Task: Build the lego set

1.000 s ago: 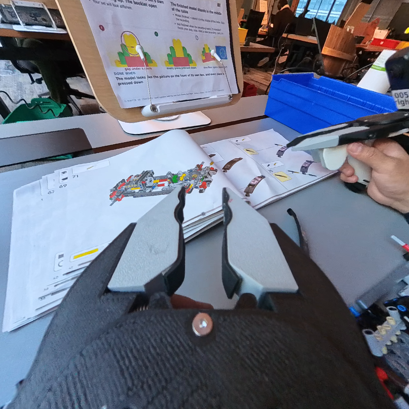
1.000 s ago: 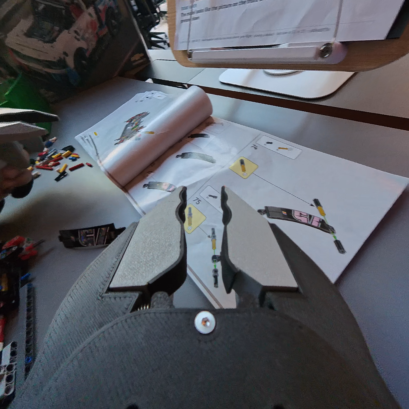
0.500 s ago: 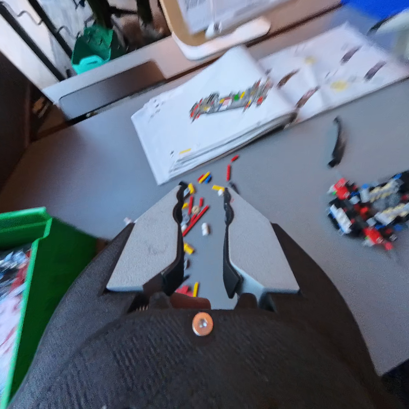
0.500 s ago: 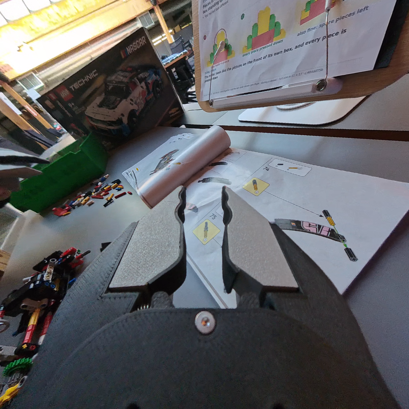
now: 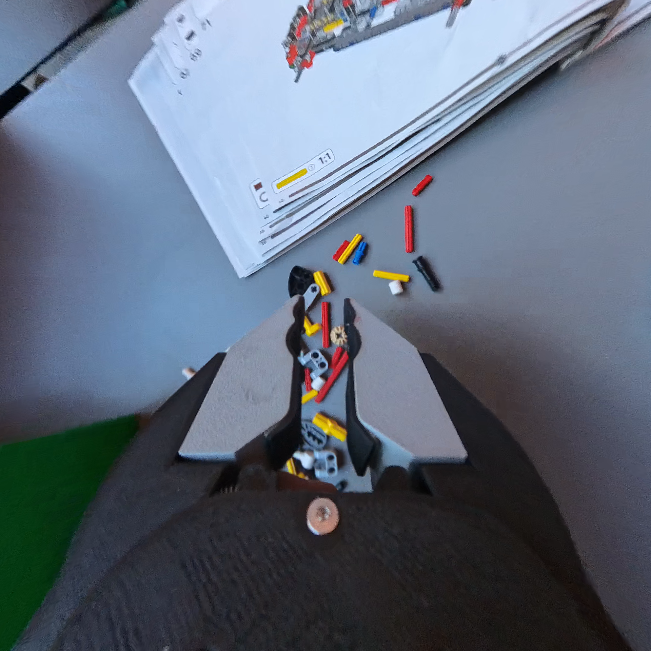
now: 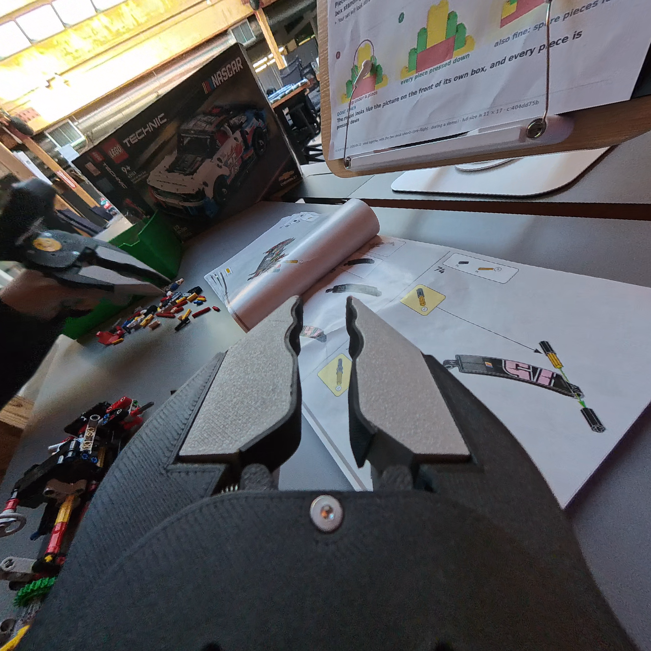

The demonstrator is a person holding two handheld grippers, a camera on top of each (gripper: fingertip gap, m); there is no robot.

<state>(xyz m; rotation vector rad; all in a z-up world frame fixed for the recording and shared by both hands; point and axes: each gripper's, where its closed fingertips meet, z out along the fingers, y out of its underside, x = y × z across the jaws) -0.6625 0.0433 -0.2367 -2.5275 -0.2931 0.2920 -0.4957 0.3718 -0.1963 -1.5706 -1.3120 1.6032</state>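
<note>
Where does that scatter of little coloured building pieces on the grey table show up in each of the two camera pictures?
Left wrist view: scatter of pieces at centre, under and just beyond the open left gripper.
Right wrist view: at mid-left, beside the green bin.
Shared landmark: the open instruction booklet.

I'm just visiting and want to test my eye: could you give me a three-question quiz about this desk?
1. True or false: the left claw grips a red stick.
2. What does the right claw hang over? A) green bin B) open booklet C) cardboard box
3. Fill in: the loose small parts lie on the grey ____.

Key: 1. False; its fingers are apart and the parts lie below them. 2. B. 3. Table.
</note>
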